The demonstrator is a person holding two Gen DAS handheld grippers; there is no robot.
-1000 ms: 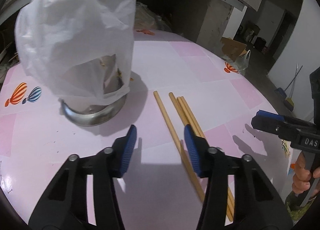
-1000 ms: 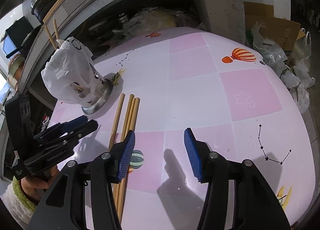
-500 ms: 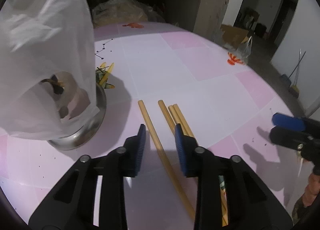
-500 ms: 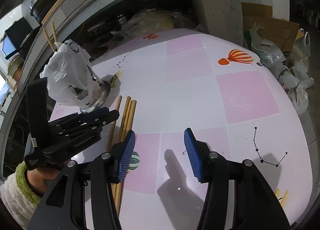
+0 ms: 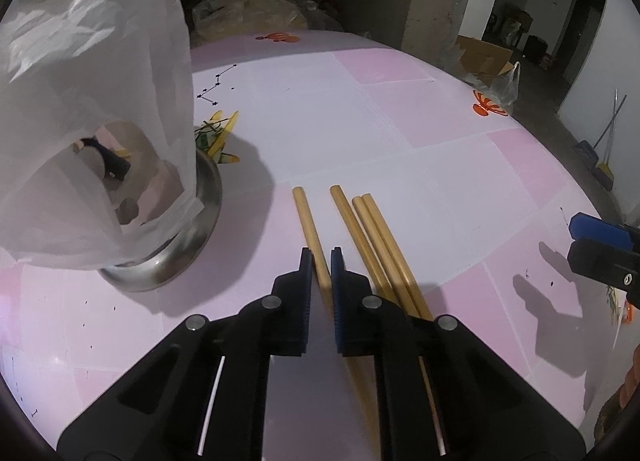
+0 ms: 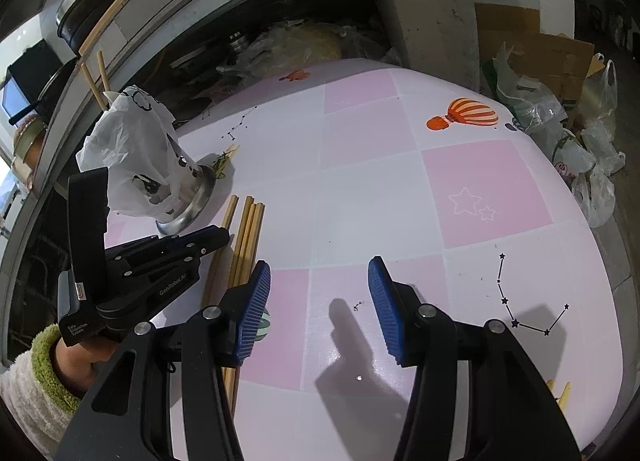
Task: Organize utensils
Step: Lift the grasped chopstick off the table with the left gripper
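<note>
L gripper (image 5: 320,261), lower centre of the left wrist view: jaws clenched on the single chopstick (image 5: 310,221), blue pads pressing its two sides partway down the shaft; its blunt end pokes out ahead toward mid-frame. In the right wrist view the same L gripper (image 6: 224,235) sits at lower left, tips down on that stick (image 6: 231,209).

Just right of the grip, three more chopsticks (image 5: 376,241) lie side by side on the pink-and-white table (image 5: 400,133), touching or nearly so, apart from the held one.

Handling, my guess: wood/bamboo stick, v. light, stiff, round & smooth, so it can roll or pivot between flat pads. A grip nearer the middle than the end should stop it swinging; no need to squeeze hard, not fragile.

Upper left: steel holder (image 5: 200,221) w/ white plastic bag (image 5: 88,81) draped over it, near the sticks, not touching. Two sticks already stand in it in the right wrist view. Likely destination; the bag may snag on entry.

R gripper (image 6: 318,301): released, jaws apart, nothing between, hovering over bare table at lower centre.
</note>
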